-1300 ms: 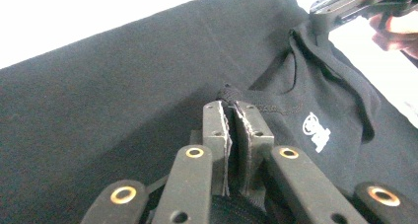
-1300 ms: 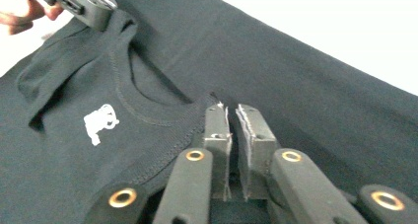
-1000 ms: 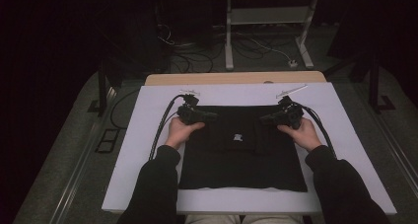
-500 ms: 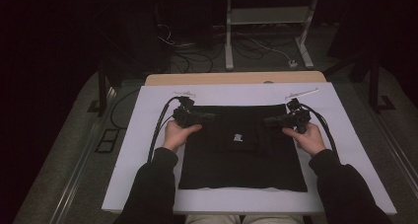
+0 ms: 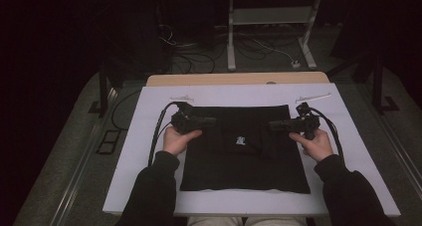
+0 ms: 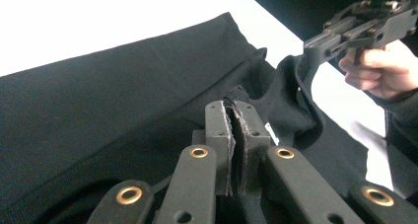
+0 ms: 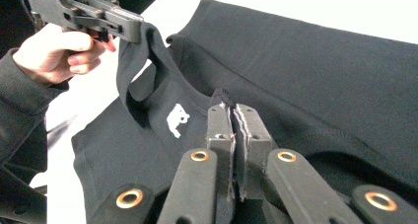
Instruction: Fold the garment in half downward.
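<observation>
A black sleeveless top [image 5: 239, 161] with a small white logo [image 5: 241, 140] lies flat on the white board [image 5: 144, 176]. My left gripper [image 5: 211, 120] is shut on the top's left shoulder strap, and my right gripper [image 5: 272, 124] is shut on the right one. In the left gripper view the jaws [image 6: 235, 108] pinch a fold of black cloth, with the other gripper [image 6: 355, 29] holding up its strap at top right. In the right gripper view the jaws [image 7: 230, 110] clamp cloth beside the logo [image 7: 177, 119], and the other gripper [image 7: 84, 12] lifts its strap at top left.
The white board rests on a wooden table [image 5: 239, 79] whose far edge shows behind it. Black cables [image 5: 159, 131] trail from each gripper across the board. Beyond the table are a metal stand [image 5: 268, 17] and loose floor wires [image 5: 199, 56]. Bare board flanks the top.
Both hands have drifted slightly apart and risen a little, the right one moving further right, drawing the straps up off the board. Both grippers stay shut on the cloth.
</observation>
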Available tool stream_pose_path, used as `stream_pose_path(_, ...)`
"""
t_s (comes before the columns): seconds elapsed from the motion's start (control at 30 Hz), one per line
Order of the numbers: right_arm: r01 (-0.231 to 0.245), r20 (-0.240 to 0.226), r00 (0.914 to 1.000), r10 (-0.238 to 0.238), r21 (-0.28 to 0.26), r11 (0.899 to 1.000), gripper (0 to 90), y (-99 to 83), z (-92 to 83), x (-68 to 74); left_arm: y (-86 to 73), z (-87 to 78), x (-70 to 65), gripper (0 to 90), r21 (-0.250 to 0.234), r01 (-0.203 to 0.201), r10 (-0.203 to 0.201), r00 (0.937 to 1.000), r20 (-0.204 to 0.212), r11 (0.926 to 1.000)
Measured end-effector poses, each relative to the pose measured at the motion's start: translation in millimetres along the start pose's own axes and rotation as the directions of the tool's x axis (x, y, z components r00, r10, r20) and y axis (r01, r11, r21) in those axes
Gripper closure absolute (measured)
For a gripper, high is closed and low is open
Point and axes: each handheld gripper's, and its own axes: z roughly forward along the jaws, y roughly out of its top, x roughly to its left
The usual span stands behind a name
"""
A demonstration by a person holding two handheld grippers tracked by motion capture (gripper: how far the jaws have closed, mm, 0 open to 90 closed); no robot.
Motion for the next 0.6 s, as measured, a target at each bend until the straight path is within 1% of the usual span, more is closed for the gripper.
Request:
stream_pose_path(0.07,0.001,-0.003,1.0,-0.001,-0.003,1.0,84.6,-1.4,-1.5,1.2,-1.6,-2.0,-0.9,84.6,-0.003,0.013,-0.013,0.9999,0.002,0.9999)
stream_pose_path(0.1,0.001,-0.005,1.0,-0.001,-0.002,1.0,84.6,-1.9,-2.4,1.9,-2.3,-2.8,-0.6,84.6,-0.002,0.01,-0.01,0.9999,0.006,0.9999)
stream_pose_path(0.17,-0.005,-0.009,1.0,0.005,-0.006,1.0,84.6,-3.0,-4.0,3.6,-3.5,-3.7,-1.0,84.4,0.001,0.024,-0.024,0.9997,0.008,0.9997)
stream_pose_path(0.2,-0.001,-0.01,1.0,0.001,-0.009,1.0,84.6,-3.6,-4.5,4.2,-4.0,-4.3,-0.5,84.3,0.002,0.021,-0.021,0.9997,0.012,0.9998)
stream_pose_path(0.23,-0.004,-0.016,0.9999,0.004,-0.007,1.0,84.6,-4.1,-5.0,5.1,-4.5,-4.9,-1.3,84.3,0.004,0.029,-0.029,0.9995,0.012,0.9996)
stream_pose_path(0.3,-0.003,-0.018,0.9998,0.003,-0.007,1.0,84.6,-5.7,-5.8,7.0,-4.8,-6.4,-2.2,84.3,0.0,0.024,-0.024,0.9996,0.014,0.9997)
stream_pose_path(0.33,-0.003,-0.02,0.9998,0.003,-0.008,1.0,84.5,-6.5,-6.2,7.9,-5.3,-7.1,-3.4,84.4,-0.008,0.029,-0.029,0.9994,0.017,0.9996)
stream_pose_path(0.53,-0.004,-0.027,0.9996,0.004,-0.011,1.0,84.5,-10.0,-9.3,12.3,-7.2,-11.7,-8.6,84.4,-0.007,0.014,-0.014,0.9996,0.023,0.9999)
stream_pose_path(0.6,-0.002,-0.03,0.9996,0.002,-0.01,1.0,84.5,-10.8,-10.4,13.5,-8.6,-13.4,-9.3,84.4,-0.009,0.019,-0.018,0.9996,0.021,0.9998)
